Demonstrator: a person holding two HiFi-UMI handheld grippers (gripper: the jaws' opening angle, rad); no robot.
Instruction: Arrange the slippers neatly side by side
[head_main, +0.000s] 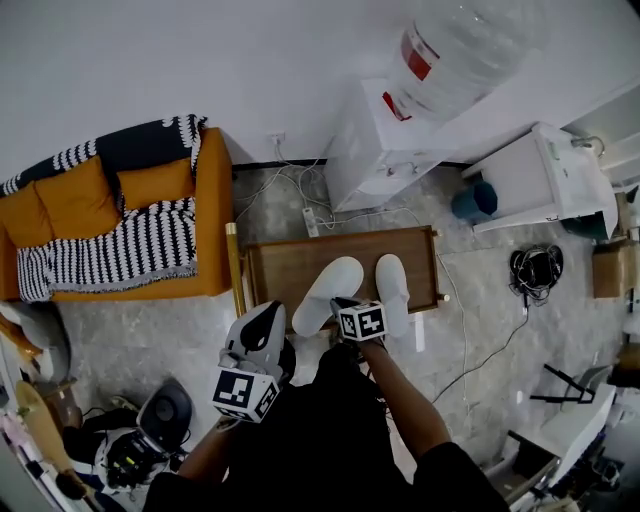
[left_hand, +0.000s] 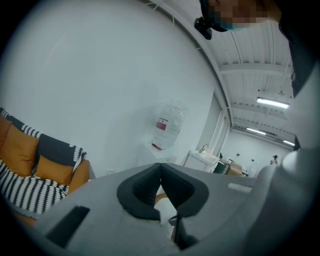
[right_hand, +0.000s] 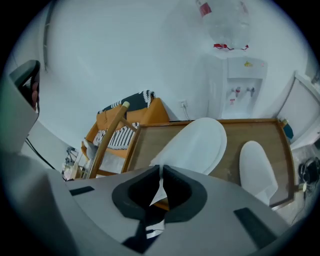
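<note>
Here, the chief hazard is a lost grip. The right tongs (right_hand: 161, 172) (head_main: 338, 303) are pinched nearly together on only the thin heel edge of the slanted white fabric slipper (right_hand: 192, 145) (head_main: 330, 288), at frame centre in the head view. The soft rim could slide out, letting the slipper drop askew or off the near rim of the low brown wooden bench (head_main: 280, 265) (right_hand: 250, 130). A swing toward the right of the frame could also nudge the straight white fabric slipper (head_main: 392, 290) (right_hand: 257, 170), which lies just beside it with its toe toward the top of the frame. The slanted slipper's toe leans to the upper right and its heel to the lower left, so the pair is judged not yet parallel. The right tongs point steeply down over that heel. The left tongs (head_main: 270, 315) (left_hand: 160, 167), shut on nothing, are held almost level at the lower left, clear of the bench.
</note>
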